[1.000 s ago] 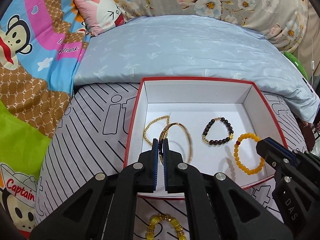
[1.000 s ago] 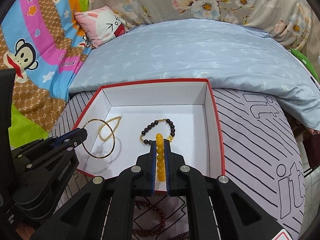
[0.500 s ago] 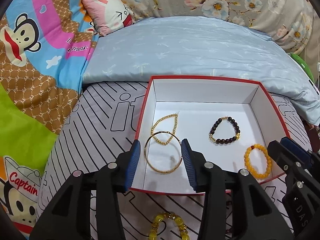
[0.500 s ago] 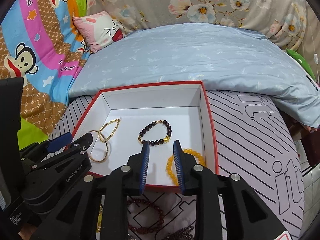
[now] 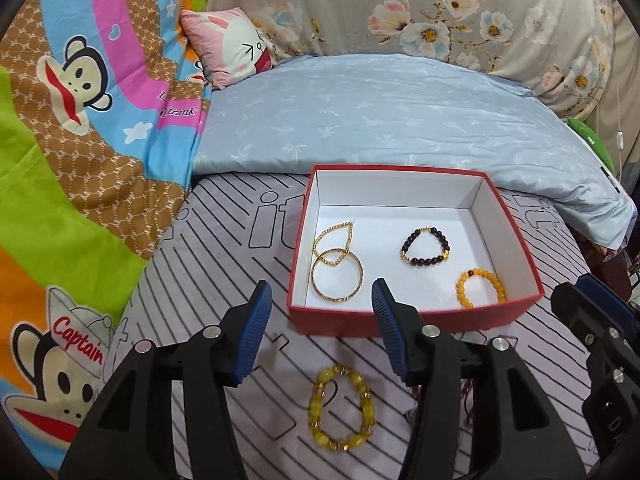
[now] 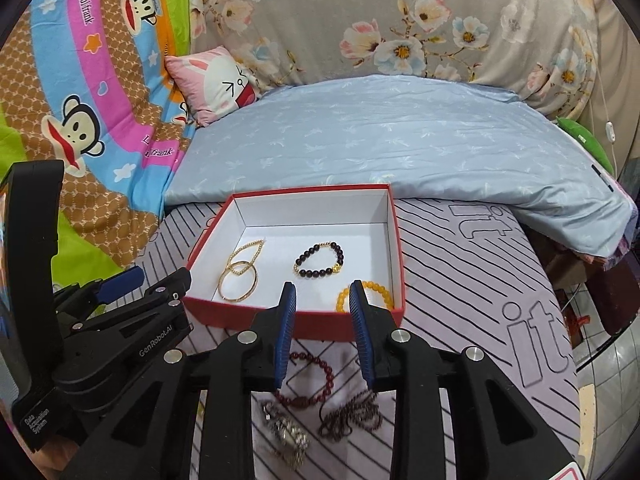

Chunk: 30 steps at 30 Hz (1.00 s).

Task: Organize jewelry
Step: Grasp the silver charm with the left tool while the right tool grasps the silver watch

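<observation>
A red box with a white inside (image 5: pixel 412 320) (image 6: pixel 296 320) sits on the striped cloth. In it lie a gold bangle (image 5: pixel 338 278) (image 6: pixel 239 284), a thin gold chain (image 5: pixel 335 240), a dark bead bracelet (image 5: pixel 425 246) (image 6: pixel 320 264) and an orange bead bracelet (image 5: pixel 480 288) (image 6: pixel 366 294). My left gripper (image 5: pixel 320 300) is open and empty, just in front of the box. A yellow bead bracelet (image 5: pixel 342 408) lies on the cloth below it. My right gripper (image 6: pixel 322 304) is open and empty at the box's front wall. A dark red bead string (image 6: pixel 316 376), a brownish chain (image 6: pixel 352 416) and a silver piece (image 6: pixel 286 432) lie beneath it.
A light blue quilt (image 5: pixel 380 120) lies folded behind the box. A cartoon monkey blanket (image 5: pixel 80 120) covers the left side, with a pink pillow (image 5: pixel 232 48) at the back. The bed's edge drops off at the right (image 6: pixel 592 320).
Both grippers let go of their pieces, the gold bangle and the orange bracelet, which now lie in the box. Both opened wide and drew back toward me to the box's front.
</observation>
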Available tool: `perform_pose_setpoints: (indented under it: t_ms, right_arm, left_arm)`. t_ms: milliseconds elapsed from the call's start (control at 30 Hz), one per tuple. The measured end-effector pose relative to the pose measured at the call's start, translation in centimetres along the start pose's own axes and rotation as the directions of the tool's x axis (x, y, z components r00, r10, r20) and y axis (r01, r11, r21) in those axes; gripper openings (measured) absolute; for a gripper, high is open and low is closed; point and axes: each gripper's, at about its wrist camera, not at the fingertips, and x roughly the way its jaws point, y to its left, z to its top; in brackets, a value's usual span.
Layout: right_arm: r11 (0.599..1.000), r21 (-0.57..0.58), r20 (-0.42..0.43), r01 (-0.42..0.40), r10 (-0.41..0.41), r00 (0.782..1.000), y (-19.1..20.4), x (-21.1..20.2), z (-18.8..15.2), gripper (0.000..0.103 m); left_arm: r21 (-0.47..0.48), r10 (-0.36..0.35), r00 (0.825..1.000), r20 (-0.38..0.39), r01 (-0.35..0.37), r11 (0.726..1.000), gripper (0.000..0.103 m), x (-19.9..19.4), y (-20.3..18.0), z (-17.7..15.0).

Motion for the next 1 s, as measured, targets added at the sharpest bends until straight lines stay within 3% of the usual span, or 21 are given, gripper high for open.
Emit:
perform_pose_setpoints:
  t_ms: [133, 300, 400, 733, 1000]
  right_arm:
    - [1.000, -0.007, 0.007, 0.008, -0.008, 1.000, -0.1, -2.7, -2.0, 0.034]
    - [0.999, -0.023, -0.017, 0.037, -0.038, 0.999, -0.2, -4.6, -5.4, 0.035]
    - [0.999, -0.015, -0.048, 0.033, -0.034, 0.998, -0.6, -5.2, -7.6, 0.036]
    - [0.999, 0.013, -0.160, 0.029, -0.026, 0.987, -1.2, -5.4, -14.1, 0.036]
    - [1.000, 0.012, -0.198, 0.026, -0.023, 0.980, -1.1, -5.1, -16.0, 0.036]
  left_arm:
    - [-0.001, 0.007, 1.000, 0.004, -0.007, 1.000, 0.054, -2.2, 0.8, -1.9]
    - [-0.012, 0.008, 1.000, -0.021, -0.008, 1.000, 0.056, -3.8, 2.2, -5.2]
    - [-0.009, 0.017, 0.999, -0.039, -0.018, 1.000, 0.069, -4.3, 3.1, -7.7]
    - [-0.034, -0.028, 0.983, -0.183, 0.023, 0.999, 0.069, -3.1, 3.9, -16.1]
    - [-0.030, -0.036, 0.979, -0.199, 0.031, 0.999, 0.069, -2.4, 2.8, -17.7]
